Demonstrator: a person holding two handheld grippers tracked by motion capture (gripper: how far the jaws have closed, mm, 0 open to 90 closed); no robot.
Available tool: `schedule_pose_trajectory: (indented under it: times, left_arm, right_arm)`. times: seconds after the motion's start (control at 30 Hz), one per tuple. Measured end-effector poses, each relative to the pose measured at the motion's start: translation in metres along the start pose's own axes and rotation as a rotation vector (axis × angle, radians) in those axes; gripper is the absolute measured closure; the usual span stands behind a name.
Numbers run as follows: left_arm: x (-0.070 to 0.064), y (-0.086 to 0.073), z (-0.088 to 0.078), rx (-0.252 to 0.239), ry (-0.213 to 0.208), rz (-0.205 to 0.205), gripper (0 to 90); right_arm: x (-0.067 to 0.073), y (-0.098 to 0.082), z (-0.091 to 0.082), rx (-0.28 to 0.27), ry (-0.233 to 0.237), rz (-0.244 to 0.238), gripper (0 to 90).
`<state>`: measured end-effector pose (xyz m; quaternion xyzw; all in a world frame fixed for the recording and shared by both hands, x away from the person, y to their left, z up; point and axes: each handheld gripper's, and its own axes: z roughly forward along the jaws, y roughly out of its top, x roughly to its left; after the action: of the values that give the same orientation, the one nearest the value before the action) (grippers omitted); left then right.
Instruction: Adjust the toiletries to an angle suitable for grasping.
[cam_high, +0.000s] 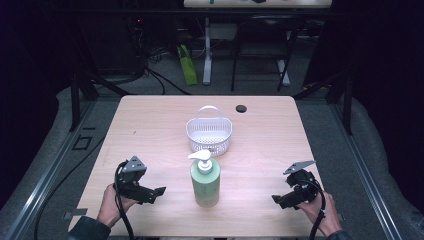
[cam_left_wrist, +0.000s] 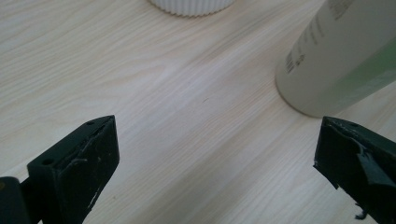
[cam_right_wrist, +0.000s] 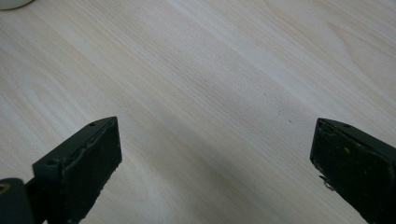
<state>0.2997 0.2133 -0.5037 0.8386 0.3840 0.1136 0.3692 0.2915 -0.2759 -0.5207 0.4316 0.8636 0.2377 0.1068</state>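
Light wood table (cam_high: 150, 130), viewed from above. Pump bottle (cam_high: 205, 181), pale green with white pump head, upright near the near edge, centre of table. White slotted basket (cam_high: 209, 134) with handle raised, just beyond the bottle, towards the far side, apart from it. Small dark round mark (cam_high: 241, 108) on table near far edge, right of basket.

Left hand-held gripper (cam_high: 159, 192) low over near-left of table, held in left hand (cam_high: 111, 204), pointing right towards bottle, jaws spread wide with nothing between. In left gripper view: bottle base (cam_left_wrist: 336, 60) ahead at upper right, basket base (cam_left_wrist: 191, 6) at top edge.

Right hand-held gripper (cam_high: 276, 200) at near-right, held in right hand (cam_high: 320, 212), pointing left, jaws likewise wide apart over bare wood (cam_right_wrist: 210, 93). Both well apart from bottle.
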Motion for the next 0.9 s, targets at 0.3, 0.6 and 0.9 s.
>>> schedule_pose_trajectory:
  times: [0.3,0.6,0.9]
  left_arm:
    - [-0.018,0.008,0.003,-0.038,-0.046,0.035,0.0]
    - [-0.034,0.016,0.006,-0.073,-0.083,0.058,0.0]
    - [-0.054,0.025,0.011,-0.102,-0.132,0.101,0.0]
  right_arm:
    - [-0.001,-0.001,0.001,0.015,-0.012,0.009,1.3]
    - [-0.003,-0.001,0.003,0.025,-0.013,0.019,1.1]
    - [-0.004,-0.001,0.003,0.024,-0.014,0.017,1.1]
